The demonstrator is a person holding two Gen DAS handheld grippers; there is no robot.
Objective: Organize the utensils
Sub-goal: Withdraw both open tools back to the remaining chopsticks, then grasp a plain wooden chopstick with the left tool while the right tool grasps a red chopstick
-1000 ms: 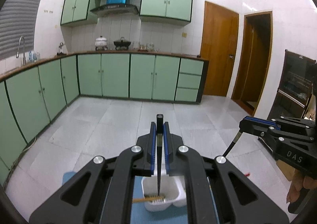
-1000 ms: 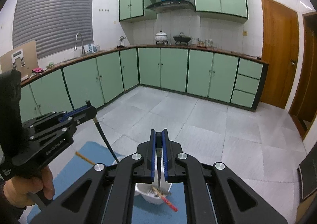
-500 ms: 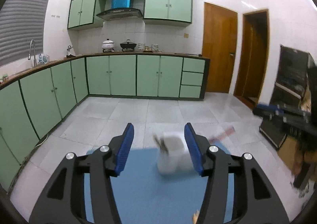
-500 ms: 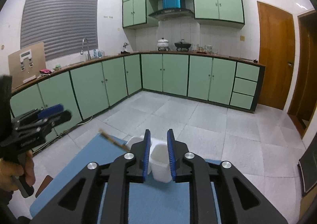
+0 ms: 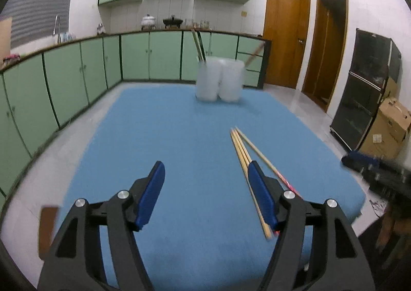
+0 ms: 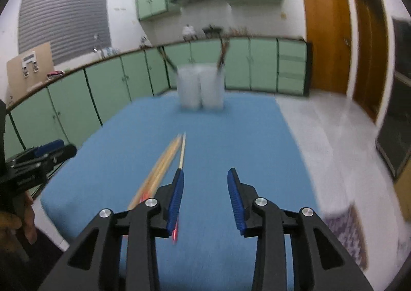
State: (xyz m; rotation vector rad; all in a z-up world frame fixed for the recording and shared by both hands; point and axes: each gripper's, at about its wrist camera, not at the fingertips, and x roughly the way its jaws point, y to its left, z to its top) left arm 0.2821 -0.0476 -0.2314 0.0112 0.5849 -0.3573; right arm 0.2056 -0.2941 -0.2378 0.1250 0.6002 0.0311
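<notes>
On the blue cloth-covered tabletop (image 5: 167,136), toward twelve o'clock from both cameras, stands a white plastic two-compartment utensil holder (image 5: 219,79), upright near the far edge. Thin sticks poke out of it: in the left wrist view a pale one leans out of the left compartment toward eleven o'clock and another slants out of the right side toward one o'clock; in the right wrist view the same holder (image 6: 200,86) is blurred, with dark sticks splaying from both sides. Nearer the cameras lies a loose bundle of light wooden chopsticks (image 5: 240,144) flat on the cloth, well apart from the holder, tips pointing toward twelve o'clock; one of them carries a red-patterned end. The left gripper (image 5: 206,175) is spread wide with nothing between its blue pads, its jaws having just been opening; the chopsticks run under and just beside its right-hand finger, at about two o'clock from the gap. The right gripper (image 6: 205,183) is parted less widely, its jaws likewise just been opening and empty; the chopsticks (image 6: 164,162), smeared by motion, lie at about ten o'clock, passing beside its left-hand finger. Each gripper shows at the edge of the other's view, the left one held in a hand (image 6: 15,224) at eight o'clock. Green kitchen cabinets (image 5: 77,77) line the walls behind.
</notes>
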